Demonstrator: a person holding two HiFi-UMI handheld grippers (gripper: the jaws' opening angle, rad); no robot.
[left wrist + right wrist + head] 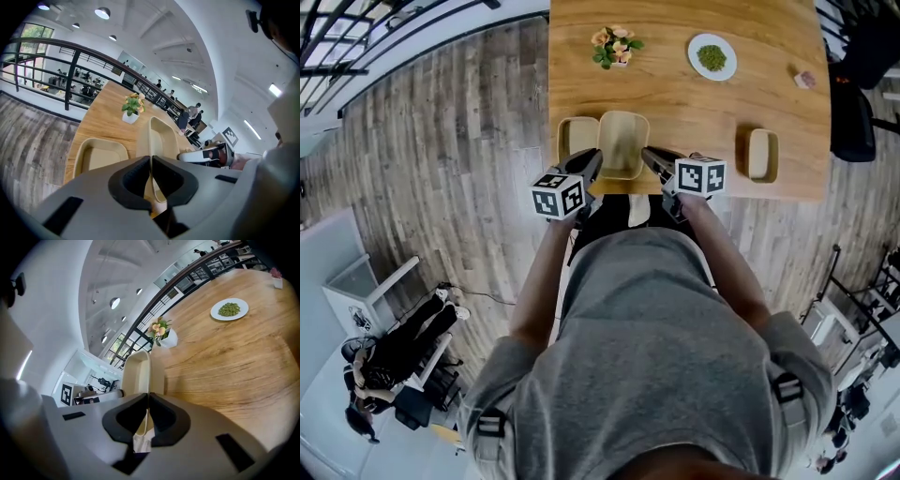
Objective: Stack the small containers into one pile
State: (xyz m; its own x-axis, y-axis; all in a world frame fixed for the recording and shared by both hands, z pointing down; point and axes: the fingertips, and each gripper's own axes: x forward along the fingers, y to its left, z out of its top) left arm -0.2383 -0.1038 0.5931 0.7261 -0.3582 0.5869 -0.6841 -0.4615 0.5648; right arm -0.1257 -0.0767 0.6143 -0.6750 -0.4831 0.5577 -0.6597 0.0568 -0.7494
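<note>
A beige container (623,141) hangs above the near edge of the wooden table (675,103), held by both grippers. My left gripper (596,159) is shut on its left rim, and in the left gripper view the thin wall of this container (161,138) runs between the pads of that gripper (150,161). My right gripper (649,157) is shut on the right rim, with the container (139,369) clamped in it (148,399). A second beige container (572,136) lies on the table just left of the held one, also seen from the left gripper (99,154). A third container (761,155) sits at the right.
A small pot of flowers (616,47) and a white plate of green food (712,57) stand at the far side of the table. A small pink object (804,80) is at the right edge. A dark chair (853,112) stands beside the table, over wooden flooring (459,169).
</note>
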